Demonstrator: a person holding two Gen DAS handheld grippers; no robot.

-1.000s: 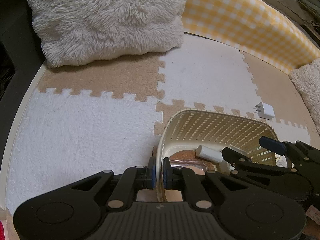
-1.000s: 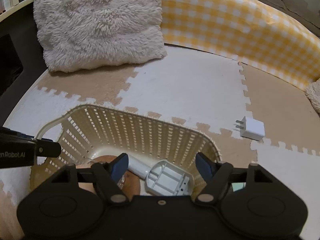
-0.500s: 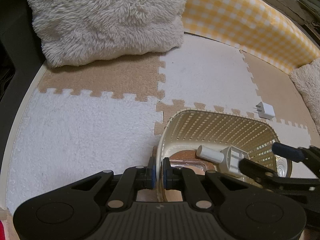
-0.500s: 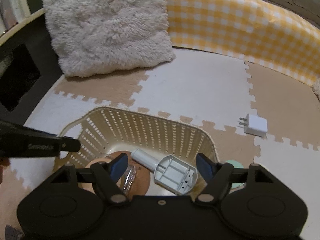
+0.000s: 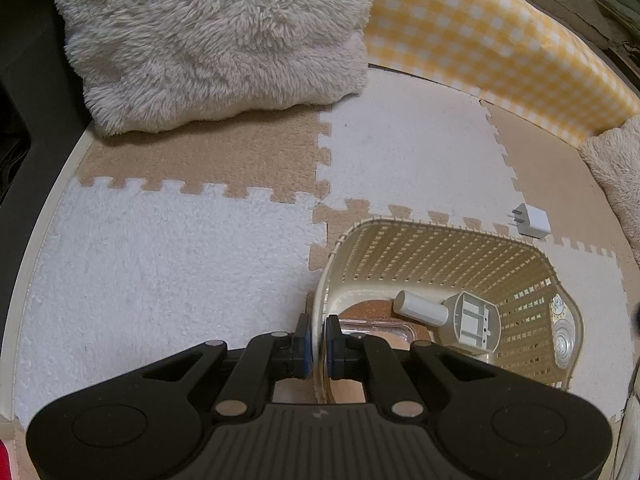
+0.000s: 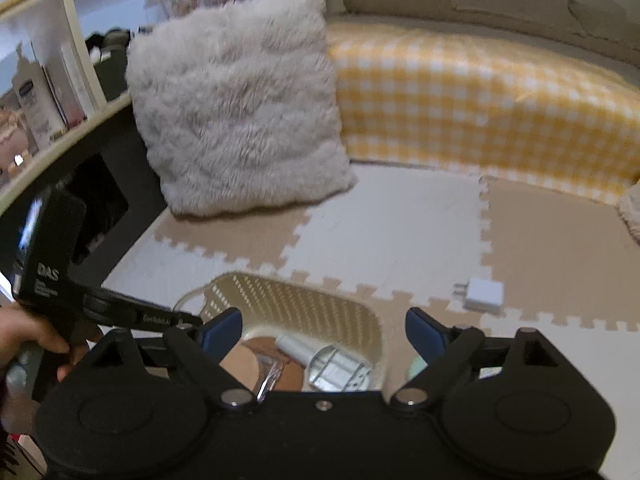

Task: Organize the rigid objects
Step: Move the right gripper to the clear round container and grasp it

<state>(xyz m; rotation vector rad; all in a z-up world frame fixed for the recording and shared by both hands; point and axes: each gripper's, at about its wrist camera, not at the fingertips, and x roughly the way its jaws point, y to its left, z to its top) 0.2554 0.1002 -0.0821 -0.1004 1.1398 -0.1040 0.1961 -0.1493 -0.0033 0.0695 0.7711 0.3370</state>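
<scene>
A cream slatted basket (image 5: 436, 252) sits on the foam mat; it also shows in the right wrist view (image 6: 296, 300). In it lie a white lint-roller-like tool (image 5: 452, 314), a cork disc (image 5: 368, 310) and a clear lid (image 5: 384, 330). My left gripper (image 5: 315, 336) is shut on the basket's left rim. My right gripper (image 6: 324, 328) is open and empty, raised above the basket. A white charger plug (image 5: 532, 222) lies on the mat to the right of the basket; it also shows in the right wrist view (image 6: 482, 294).
A fluffy white cushion (image 5: 216, 36) leans at the back left. A yellow checked bolster (image 5: 496, 40) runs along the back. Another fluffy cushion (image 5: 618, 164) sits at the right edge. A shelf with bottles (image 6: 44, 92) stands at the left.
My right gripper has let go of the white tool, which now lies in the basket, and has lifted up and back. My left gripper still holds the rim.
</scene>
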